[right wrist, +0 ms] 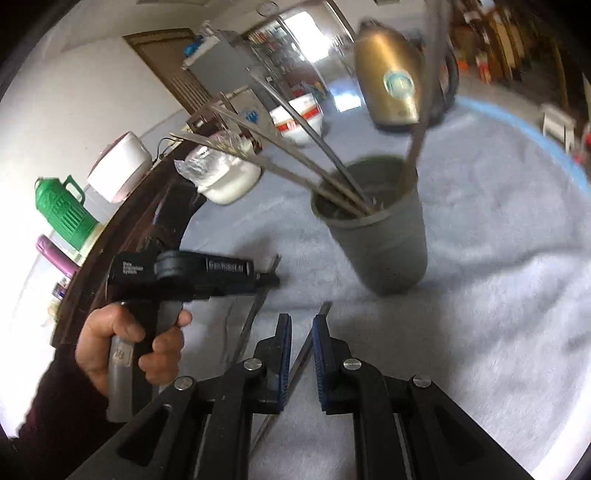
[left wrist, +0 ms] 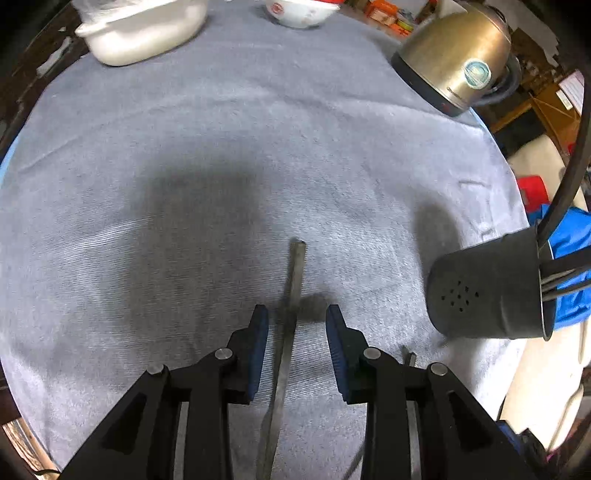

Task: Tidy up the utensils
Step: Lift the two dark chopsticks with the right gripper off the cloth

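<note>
A flat metal utensil handle (left wrist: 291,295) lies on the grey cloth (left wrist: 221,147) between the fingers of my left gripper (left wrist: 297,314), which is open and apart from it on both sides. A dark grey utensil holder (left wrist: 491,291) stands to the right with several metal utensils in it. In the right wrist view the holder (right wrist: 384,236) holds several long utensils (right wrist: 295,147). My right gripper (right wrist: 301,325) is narrowly open around a second metal utensil (right wrist: 306,350) lying on the cloth. The left gripper's body (right wrist: 192,273) shows at the left, held by a hand.
A brass-coloured kettle (left wrist: 458,62) stands at the far right, a white lidded pot (left wrist: 144,29) at the far left, a white bowl (left wrist: 299,14) at the back. A tip of another utensil (left wrist: 410,358) shows by my left gripper's right finger. The table edge runs right of the holder.
</note>
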Action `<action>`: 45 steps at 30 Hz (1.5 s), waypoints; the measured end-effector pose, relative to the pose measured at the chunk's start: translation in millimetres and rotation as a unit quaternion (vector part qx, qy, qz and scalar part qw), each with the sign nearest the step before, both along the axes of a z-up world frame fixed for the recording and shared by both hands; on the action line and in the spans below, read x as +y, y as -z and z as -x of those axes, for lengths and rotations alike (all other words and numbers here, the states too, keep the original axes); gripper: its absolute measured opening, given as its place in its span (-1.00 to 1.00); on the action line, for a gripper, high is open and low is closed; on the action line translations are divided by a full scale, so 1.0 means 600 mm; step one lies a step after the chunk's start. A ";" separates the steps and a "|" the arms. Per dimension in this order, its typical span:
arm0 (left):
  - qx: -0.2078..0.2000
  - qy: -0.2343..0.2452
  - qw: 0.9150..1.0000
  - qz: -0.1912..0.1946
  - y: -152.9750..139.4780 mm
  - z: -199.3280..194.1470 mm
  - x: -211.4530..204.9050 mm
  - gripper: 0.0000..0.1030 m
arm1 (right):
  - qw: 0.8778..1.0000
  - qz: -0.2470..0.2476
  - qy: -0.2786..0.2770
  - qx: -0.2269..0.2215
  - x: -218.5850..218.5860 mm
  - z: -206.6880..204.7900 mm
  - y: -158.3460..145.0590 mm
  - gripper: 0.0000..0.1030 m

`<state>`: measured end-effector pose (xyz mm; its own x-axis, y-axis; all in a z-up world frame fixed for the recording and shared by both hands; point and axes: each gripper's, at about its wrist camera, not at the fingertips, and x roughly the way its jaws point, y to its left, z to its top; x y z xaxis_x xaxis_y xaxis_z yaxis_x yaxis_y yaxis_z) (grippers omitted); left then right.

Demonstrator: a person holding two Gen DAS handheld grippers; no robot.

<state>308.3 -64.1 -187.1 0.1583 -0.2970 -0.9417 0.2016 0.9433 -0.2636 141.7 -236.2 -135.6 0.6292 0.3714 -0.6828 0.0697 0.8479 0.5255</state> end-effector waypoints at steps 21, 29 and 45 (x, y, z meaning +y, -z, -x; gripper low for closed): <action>0.027 0.010 0.999 0.026 -0.001 0.004 0.088 -0.42 | 0.988 0.077 0.030 0.131 0.065 -0.095 0.072 -0.37; 0.021 -0.005 0.999 0.024 0.004 -0.018 0.069 -0.07 | 0.980 0.110 0.038 0.161 0.082 -0.113 0.096 -0.71; -0.136 -0.040 0.990 0.009 -0.116 0.095 0.089 -0.89 | 0.999 0.039 0.004 0.003 0.035 -0.038 -0.007 -0.83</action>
